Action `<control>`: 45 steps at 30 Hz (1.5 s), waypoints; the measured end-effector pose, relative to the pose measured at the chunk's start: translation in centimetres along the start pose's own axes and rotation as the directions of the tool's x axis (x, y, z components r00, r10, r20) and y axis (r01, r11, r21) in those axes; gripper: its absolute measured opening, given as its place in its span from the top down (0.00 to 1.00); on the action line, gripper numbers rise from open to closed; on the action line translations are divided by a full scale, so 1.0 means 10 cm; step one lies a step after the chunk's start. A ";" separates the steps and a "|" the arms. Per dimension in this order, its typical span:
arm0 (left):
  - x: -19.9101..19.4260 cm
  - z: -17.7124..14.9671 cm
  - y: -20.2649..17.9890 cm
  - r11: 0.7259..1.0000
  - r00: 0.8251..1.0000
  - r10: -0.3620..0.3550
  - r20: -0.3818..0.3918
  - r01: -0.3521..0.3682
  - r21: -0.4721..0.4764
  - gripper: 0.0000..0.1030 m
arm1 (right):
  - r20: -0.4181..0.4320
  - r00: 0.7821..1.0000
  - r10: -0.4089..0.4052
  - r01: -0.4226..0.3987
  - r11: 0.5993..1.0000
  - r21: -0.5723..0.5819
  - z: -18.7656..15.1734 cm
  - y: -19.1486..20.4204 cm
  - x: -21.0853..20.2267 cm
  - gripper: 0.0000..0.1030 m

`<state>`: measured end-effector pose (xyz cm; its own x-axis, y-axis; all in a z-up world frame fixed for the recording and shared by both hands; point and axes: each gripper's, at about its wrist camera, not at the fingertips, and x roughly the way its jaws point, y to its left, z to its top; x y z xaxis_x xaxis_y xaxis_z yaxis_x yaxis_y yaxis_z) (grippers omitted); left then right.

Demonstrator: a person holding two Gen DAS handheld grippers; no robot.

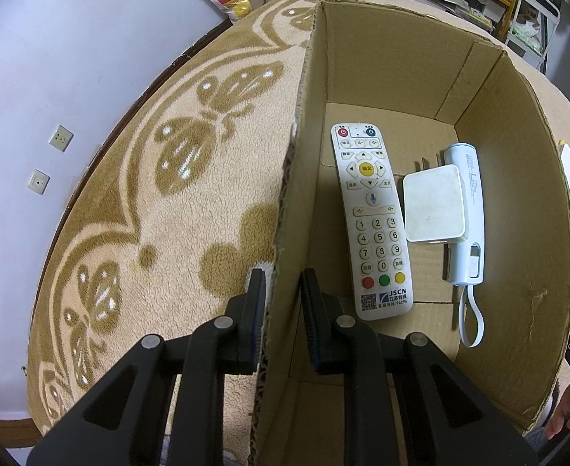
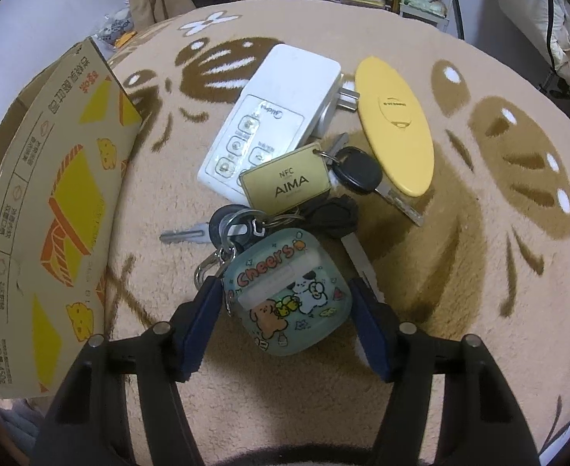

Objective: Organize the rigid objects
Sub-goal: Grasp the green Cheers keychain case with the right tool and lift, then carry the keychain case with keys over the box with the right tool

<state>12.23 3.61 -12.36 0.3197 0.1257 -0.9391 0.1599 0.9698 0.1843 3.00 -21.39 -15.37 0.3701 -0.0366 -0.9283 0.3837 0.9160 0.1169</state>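
Observation:
My left gripper is shut on the left wall of an open cardboard box, one finger outside and one inside. On the box floor lie a white remote, a white plug adapter and a pale blue power bank. My right gripper stands open, pointing steeply down. Its blue pads sit close to either side of a cartoon-printed earbud case lying on the blanket. Rings join that case to several keys and a tan AIMA tag.
Behind the keys lie a white plug-in device with buttons and a yellow oval object. The box's printed outer wall stands to the left of the right gripper. All rests on a beige patterned blanket. Shelves stand beyond.

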 end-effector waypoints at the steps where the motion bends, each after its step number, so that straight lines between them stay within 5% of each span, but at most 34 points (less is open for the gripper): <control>1: 0.00 0.00 0.00 1.000 1.000 0.000 0.000 0.000 -0.001 0.82 | 0.010 1.000 0.000 0.000 1.000 -0.001 0.00 0.01 -0.01 0.32; 20: 0.00 0.00 0.00 1.000 1.000 0.001 0.000 -0.001 0.000 0.82 | 0.107 0.993 0.052 -0.053 0.999 0.009 0.00 0.07 -0.19 0.35; 45: 0.00 0.00 0.00 1.000 1.000 0.001 -0.001 -0.001 0.000 0.82 | 0.290 0.948 0.129 -0.121 0.992 -0.046 0.24 0.39 -0.70 0.35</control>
<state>12.25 3.55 -12.35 0.3194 0.1268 -0.9391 0.1599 0.9696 0.1853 3.87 -18.52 -7.55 0.6456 -0.0327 -0.7630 0.2974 0.9310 0.2117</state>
